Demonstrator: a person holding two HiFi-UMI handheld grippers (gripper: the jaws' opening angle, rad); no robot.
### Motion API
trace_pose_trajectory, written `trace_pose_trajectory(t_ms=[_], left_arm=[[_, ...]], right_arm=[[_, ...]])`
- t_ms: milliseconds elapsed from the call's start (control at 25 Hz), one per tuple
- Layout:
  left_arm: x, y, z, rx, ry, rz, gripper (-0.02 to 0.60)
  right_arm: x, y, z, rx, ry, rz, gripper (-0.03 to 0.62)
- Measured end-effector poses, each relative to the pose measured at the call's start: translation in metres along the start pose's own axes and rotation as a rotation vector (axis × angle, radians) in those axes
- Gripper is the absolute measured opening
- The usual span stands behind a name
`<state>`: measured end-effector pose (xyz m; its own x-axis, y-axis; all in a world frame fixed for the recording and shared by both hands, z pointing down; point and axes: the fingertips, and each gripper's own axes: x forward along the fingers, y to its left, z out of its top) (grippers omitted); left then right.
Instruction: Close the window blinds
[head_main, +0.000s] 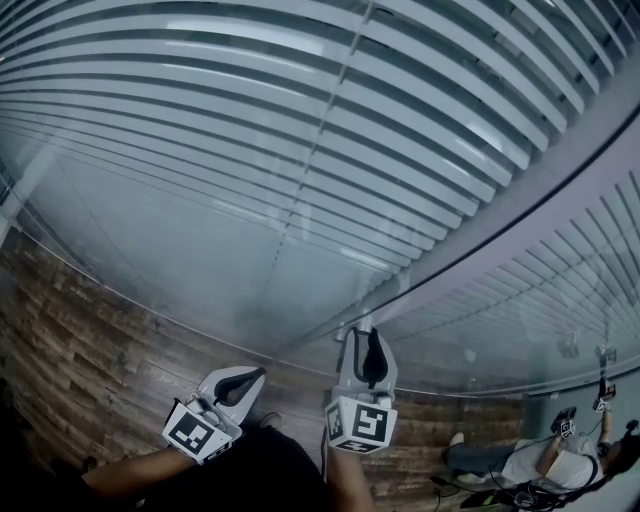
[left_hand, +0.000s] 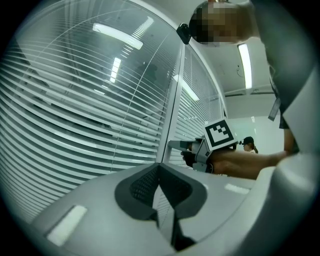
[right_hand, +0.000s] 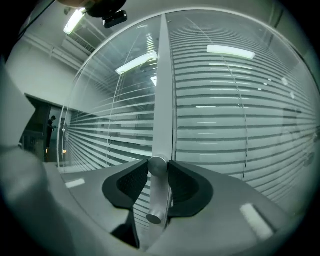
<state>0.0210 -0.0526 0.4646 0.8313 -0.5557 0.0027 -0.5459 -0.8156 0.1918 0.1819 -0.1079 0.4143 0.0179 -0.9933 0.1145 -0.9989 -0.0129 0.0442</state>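
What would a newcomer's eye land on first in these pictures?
The white slatted blinds behind glass fill most of the head view, with dark gaps showing between the slats. Below them, the right gripper is clamped on a small metal knob that sticks out of the upright frame post between two panes. The left gripper is beside it, shut and empty.

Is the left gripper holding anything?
No, the left gripper has nothing between its jaws; only the blinds show past them.
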Motion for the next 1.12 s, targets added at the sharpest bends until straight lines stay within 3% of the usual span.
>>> trace_pose_trajectory(t_ms=[240,560,640,880,1120], left_arm=[[0.003,-0.006,0.008,-0.008,0.001,-0.018,-0.002],[0.0,0.007,-0.001,-0.018,0.026,0.014,-0.002],[0.001,0.005,-0.002,-0.015,0.018,-0.004,-0.002],[0.0,0.0,-0.007,-0.031,0.015,-0.027,-0.002],[0.003,0.0,0.0,-0.052,0.008,-0.039,-0.002]], right_arm=[[0.001,0.005,0.008,-0.244,0.019,0.01,0.132],[0.001,0.009,0.004,-0.72,0.08,-0.013,0.132],[0.001,0.01,0.002,-0.755,0.102,-0.014,0.132],[0.001,0.015,-0.001,-0.586,0.056,0.027,0.138],[-0.005,0.008,0.007,-0.148,0.019,0.059,0.169]])
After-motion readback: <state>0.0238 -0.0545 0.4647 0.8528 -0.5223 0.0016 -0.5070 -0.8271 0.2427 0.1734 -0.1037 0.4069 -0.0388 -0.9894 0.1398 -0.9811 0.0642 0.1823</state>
